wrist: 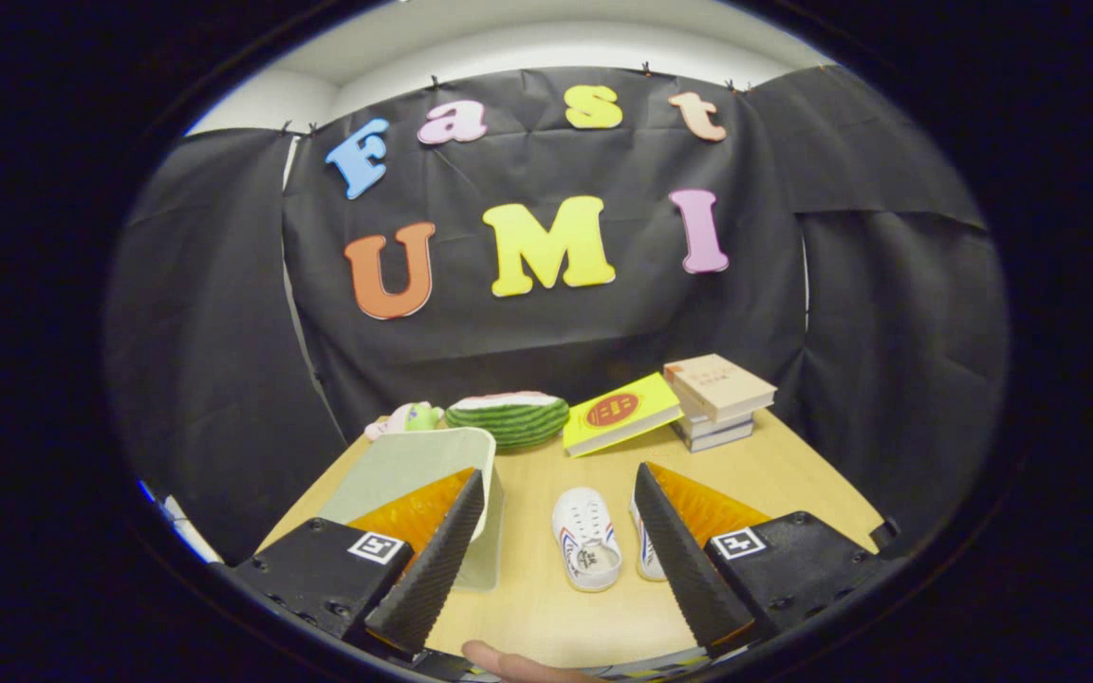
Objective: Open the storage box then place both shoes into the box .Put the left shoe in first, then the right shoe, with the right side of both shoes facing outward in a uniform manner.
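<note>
The claw (551,550) was held spread wide, gripping nothing, above the desk (546,617). One white shoe (586,538) lay between its fingers, the other shoe (646,555) was partly hidden behind the right finger, and the storage box (414,470) stood behind the left finger. Bare desk was seen beyond the shoes.

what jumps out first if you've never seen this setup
The open gripper with its two dark ridged fingers spread wide, and a white shoe on the wooden table between them, its mate half hidden by one finger. A pale green storage box sits behind the other; beyond, a watermelon-patterned cushion and yellow book.
</note>
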`<state>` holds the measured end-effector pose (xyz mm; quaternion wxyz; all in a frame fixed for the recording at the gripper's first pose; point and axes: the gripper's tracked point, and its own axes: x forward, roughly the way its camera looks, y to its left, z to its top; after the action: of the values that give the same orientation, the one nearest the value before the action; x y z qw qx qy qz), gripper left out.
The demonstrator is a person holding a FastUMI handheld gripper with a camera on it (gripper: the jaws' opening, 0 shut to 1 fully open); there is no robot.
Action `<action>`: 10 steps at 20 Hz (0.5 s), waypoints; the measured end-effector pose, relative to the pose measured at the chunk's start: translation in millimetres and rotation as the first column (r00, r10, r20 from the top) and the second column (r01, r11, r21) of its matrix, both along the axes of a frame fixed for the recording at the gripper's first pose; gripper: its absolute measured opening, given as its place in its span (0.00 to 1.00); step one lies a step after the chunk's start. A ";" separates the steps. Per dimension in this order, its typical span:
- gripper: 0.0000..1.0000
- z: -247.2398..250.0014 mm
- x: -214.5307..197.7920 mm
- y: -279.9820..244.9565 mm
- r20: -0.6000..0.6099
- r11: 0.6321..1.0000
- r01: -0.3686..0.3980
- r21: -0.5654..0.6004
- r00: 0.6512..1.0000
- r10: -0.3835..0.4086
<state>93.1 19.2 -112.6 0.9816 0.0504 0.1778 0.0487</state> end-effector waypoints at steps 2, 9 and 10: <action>1.00 -24.8 20.5 10.7 -0.097 0.996 -0.067 0.062 0.993 0.073; 0.99 -95.7 96.8 33.9 -0.343 0.928 -0.207 0.310 0.886 0.312; 0.98 -105.4 105.7 35.2 -0.364 0.915 -0.214 0.343 0.867 0.340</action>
<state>198.8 54.4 -218.0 0.8849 0.1772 0.3791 0.2044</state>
